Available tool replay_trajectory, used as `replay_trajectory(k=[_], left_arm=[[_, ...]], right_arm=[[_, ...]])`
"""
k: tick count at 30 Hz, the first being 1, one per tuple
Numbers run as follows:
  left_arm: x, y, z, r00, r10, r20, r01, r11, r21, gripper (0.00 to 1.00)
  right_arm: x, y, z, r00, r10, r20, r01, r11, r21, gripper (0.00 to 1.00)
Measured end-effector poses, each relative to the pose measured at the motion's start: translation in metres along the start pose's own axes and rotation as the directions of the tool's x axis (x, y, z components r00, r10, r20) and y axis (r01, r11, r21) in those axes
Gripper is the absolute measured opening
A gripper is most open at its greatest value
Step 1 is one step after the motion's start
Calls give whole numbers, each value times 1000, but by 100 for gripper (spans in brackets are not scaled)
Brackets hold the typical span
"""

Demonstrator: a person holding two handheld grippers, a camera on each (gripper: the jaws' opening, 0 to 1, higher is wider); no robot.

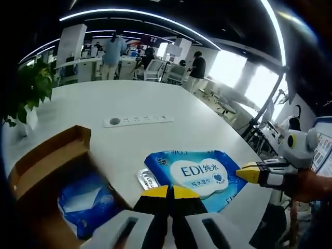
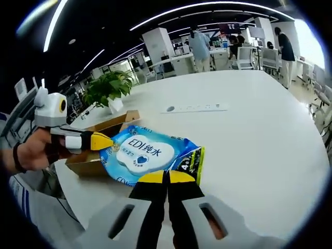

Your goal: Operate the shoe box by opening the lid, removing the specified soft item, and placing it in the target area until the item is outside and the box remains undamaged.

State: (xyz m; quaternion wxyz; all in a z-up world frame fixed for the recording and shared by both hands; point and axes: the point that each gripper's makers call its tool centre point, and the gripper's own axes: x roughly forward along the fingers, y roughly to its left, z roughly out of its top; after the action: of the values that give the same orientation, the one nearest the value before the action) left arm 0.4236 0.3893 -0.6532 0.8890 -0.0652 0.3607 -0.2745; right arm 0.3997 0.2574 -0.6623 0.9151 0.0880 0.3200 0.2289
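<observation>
Left gripper view
Pack: blue wet-wipe pack [image 1: 199, 179] lies flat on the white table [image 1: 129, 140], outside the box.
Left gripper [image 1: 170, 193]: yellow-tipped jaws together, at the pack's near edge; whether they pinch it, cannot tell.
Box: open cardboard shoe box [image 1: 46, 161] just left of the pack, a blue packet [image 1: 85, 202] inside.
Right gripper [image 1: 249, 173]: tips closed, at the pack's right edge.

Right gripper view
Right gripper [image 2: 167, 177]: jaws together, nipping the pack's [image 2: 150, 155] near edge.
Left gripper [image 2: 101, 141]: tips closed, touching the pack's left side, box [image 2: 93, 155] behind.
Plant: potted plant [image 2: 109, 88] beyond the box.
</observation>
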Motion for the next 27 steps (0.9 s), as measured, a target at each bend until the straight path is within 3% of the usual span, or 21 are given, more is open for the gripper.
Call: replay_trajectory(k=[8, 21, 27], left_arm=[[12, 2, 0, 1000, 0, -16, 0, 1000, 3, 0], [28, 24, 3, 999, 32, -38, -32, 999, -7, 0], [38, 33, 3, 997, 47, -57, -47, 999, -3, 0]], right_arm=[[8, -9, 0, 1000, 0, -13, 0, 1000, -2, 0], [44, -19, 8, 997, 41, -63, -42, 999, -28, 0], [49, -15, 7, 996, 50, -78, -53, 998, -38, 0]])
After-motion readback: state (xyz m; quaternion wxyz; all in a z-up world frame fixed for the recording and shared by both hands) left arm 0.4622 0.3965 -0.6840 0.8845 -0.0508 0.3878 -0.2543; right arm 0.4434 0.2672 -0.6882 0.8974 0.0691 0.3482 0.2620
